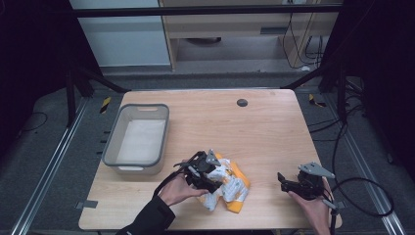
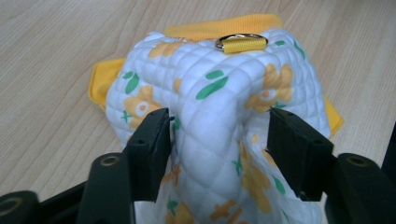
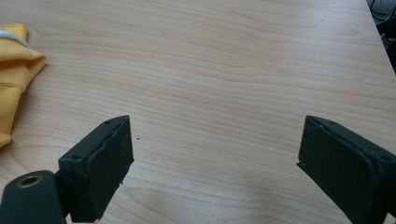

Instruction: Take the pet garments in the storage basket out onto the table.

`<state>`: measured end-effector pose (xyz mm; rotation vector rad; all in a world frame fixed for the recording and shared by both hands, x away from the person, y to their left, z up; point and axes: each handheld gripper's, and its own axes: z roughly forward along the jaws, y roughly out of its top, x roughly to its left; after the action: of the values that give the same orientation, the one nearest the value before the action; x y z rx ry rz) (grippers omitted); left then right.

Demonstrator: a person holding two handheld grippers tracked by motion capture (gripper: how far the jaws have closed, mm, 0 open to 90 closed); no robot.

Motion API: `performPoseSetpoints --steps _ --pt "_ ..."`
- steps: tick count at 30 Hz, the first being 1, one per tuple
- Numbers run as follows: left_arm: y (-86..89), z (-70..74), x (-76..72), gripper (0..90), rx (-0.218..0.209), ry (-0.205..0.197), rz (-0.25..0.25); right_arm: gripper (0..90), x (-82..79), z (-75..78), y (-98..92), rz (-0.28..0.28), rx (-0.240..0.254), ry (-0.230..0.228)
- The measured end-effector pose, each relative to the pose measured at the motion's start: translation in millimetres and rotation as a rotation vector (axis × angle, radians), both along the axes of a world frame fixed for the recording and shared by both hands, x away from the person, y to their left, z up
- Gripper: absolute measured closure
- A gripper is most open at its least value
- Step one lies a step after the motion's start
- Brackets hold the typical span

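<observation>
A quilted white cloth item (image 1: pixel 230 185) with yellow flowers, green leaves and yellow trim lies bunched on the wooden table (image 1: pixel 259 137) near the front. In the left gripper view a raised fold of it (image 2: pixel 210 112) stands between the jaws, with a metal ring on a yellow loop (image 2: pixel 240 42) at its top. My left gripper (image 2: pixel 218 116) is open around that fold, its pads beside the fabric without squeezing it; from above, the left gripper (image 1: pixel 215 182) sits on the cloth. My right gripper (image 1: pixel 282 182) rests near the front right, wide open (image 3: pixel 215 126) over bare wood.
A grey plastic bin (image 1: pixel 115 142) with a pale liner stands at the table's left side. A small dark disc (image 1: pixel 242 102) is set in the far tabletop. The cloth's yellow edge (image 3: pixel 14 65) shows left of the right gripper. A cable (image 1: pixel 362 196) loops off the right edge.
</observation>
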<state>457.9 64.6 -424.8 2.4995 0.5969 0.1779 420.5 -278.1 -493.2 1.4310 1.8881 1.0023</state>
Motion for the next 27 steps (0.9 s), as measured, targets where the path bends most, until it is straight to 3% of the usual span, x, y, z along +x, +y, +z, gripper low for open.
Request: performPoseSetpoints --steps 13,18,27 --pt "15.6 14.9 -4.9 30.1 -0.074 -0.031 0.027 9.9 -0.3 -0.2 -0.7 -0.004 0.008 0.006" --pt "24.9 23.3 -8.8 26.0 -0.117 -0.071 0.043 9.9 -0.3 -0.3 -0.4 -0.003 0.009 0.006" --pt "42.8 34.1 -15.8 23.3 -0.196 -0.146 0.121 9.9 -0.4 -0.1 -1.8 -0.007 0.004 -0.001"
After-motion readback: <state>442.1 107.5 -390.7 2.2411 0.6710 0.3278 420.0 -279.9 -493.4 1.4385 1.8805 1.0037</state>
